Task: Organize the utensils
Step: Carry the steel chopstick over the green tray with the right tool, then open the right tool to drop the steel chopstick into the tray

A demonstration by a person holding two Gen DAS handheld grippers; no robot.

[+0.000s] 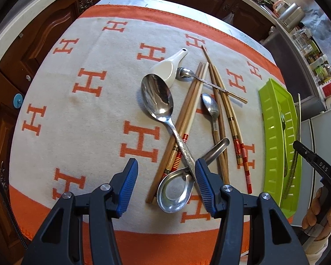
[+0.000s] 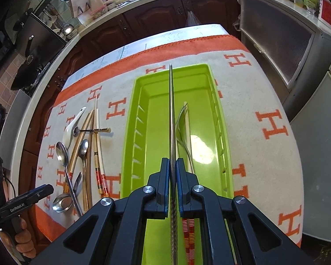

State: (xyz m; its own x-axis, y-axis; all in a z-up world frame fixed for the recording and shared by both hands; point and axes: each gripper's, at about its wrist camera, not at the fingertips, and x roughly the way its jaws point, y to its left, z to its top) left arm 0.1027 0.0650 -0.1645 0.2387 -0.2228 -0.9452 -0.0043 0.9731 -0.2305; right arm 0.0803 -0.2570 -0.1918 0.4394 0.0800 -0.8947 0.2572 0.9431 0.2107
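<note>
Black left gripper (image 1: 166, 187); ribbed blue pads (image 1: 128, 187); silver screws.

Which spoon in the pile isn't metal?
The white ceramic soup spoon at the pile's far end, its bowl against the large steel spoon. The other spoons are all shiny metal.
</note>
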